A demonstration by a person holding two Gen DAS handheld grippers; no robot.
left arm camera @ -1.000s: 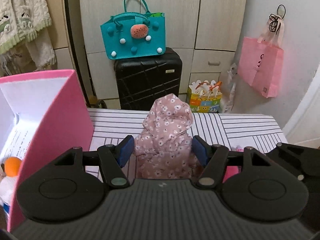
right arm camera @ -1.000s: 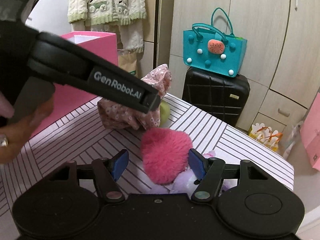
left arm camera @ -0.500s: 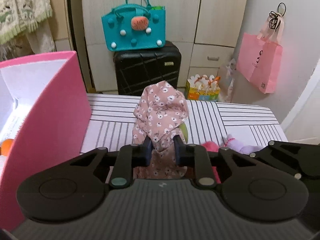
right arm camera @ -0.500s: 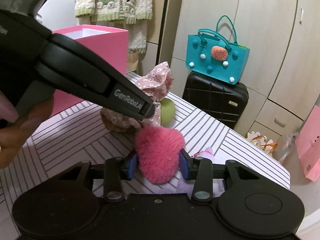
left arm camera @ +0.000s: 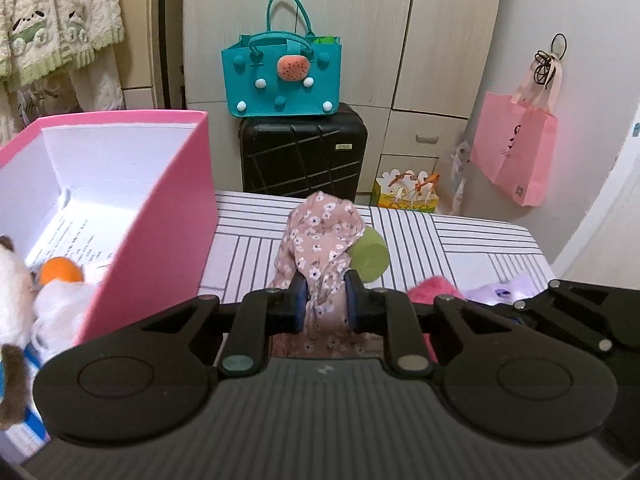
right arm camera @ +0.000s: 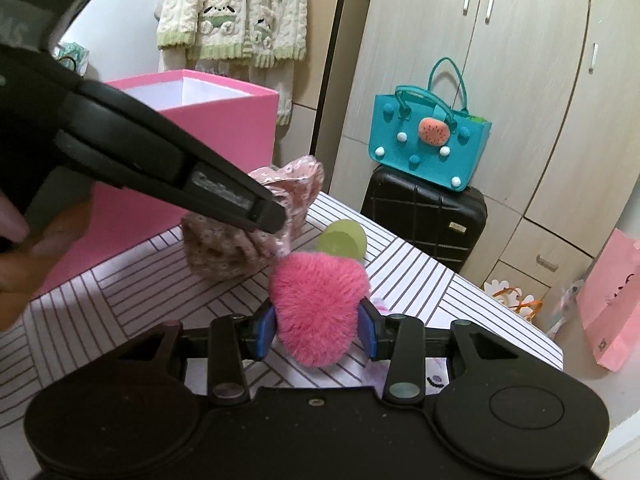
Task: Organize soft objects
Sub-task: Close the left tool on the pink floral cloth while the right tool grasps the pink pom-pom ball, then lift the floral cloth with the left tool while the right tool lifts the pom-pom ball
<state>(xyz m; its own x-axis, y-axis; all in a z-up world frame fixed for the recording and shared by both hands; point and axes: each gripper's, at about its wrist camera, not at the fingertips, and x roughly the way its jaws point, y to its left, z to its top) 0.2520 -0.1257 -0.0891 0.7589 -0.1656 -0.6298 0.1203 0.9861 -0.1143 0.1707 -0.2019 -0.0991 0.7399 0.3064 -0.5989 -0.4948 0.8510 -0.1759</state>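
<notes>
My left gripper (left arm camera: pixel 325 298) is shut on a pink floral cloth (left arm camera: pixel 320 236) and holds it raised over the striped table (left arm camera: pixel 460 236). The cloth also shows in the right wrist view (right arm camera: pixel 236 248), hanging from the left gripper. My right gripper (right arm camera: pixel 317 326) is shut on a fluffy pink heart plush (right arm camera: pixel 318 300), lifted just above the table. A green ball (left arm camera: pixel 370 258) lies on the table behind the cloth. An open pink box (left arm camera: pixel 160 208) stands at the left, holding an orange ball (left arm camera: pixel 60 270) and white soft toys (left arm camera: pixel 16 280).
A purple plush (left arm camera: pixel 504 290) lies at the table's right. Behind the table stand a black suitcase (left arm camera: pixel 304 152) with a teal felt bag (left arm camera: pixel 280 80) on top. A pink bag (left arm camera: pixel 516 152) hangs on the wall at right.
Both grippers went from open to shut: the left closed on the floral cloth, the right on the pink heart plush. Both items have since been lifted, uncovering the green ball.
</notes>
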